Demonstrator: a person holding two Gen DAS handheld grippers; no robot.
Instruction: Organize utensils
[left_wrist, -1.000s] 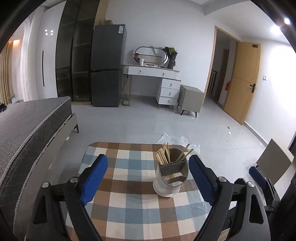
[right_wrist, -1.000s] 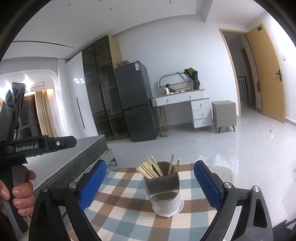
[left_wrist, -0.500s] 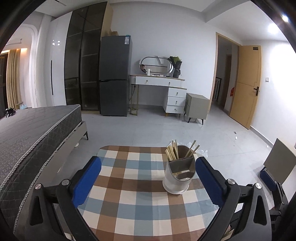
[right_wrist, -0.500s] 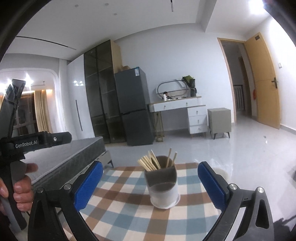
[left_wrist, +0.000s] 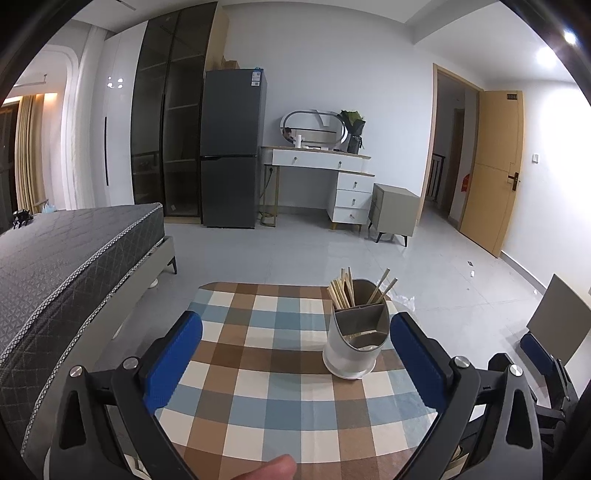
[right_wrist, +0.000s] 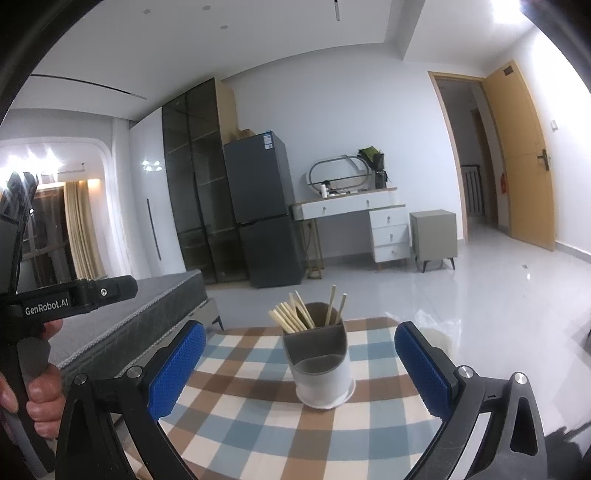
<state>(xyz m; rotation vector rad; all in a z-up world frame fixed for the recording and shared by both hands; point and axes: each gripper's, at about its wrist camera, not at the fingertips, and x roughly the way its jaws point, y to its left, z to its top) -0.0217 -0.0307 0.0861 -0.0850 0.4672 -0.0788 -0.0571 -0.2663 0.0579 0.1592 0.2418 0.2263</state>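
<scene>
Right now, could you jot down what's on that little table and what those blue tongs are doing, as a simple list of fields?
surface: checked tablecloth on a small table
holder: white and grey utensil holder, upright, with divided compartments
contents: wooden chopsticks standing in the rear compartments; something pale lies in the front one, unclear
left tongs: open, empty, holder just inside the right finger
right tongs: open, empty, holder between the fingers, untouched
loose utensils on the cloth: none visible

Utensil holder (left_wrist: 356, 332) sole obstacle; tablecloth (left_wrist: 258, 369) left side free.

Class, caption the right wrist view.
Open right hand-held gripper faces a utensil holder with chopsticks on a checked tablecloth.
</scene>
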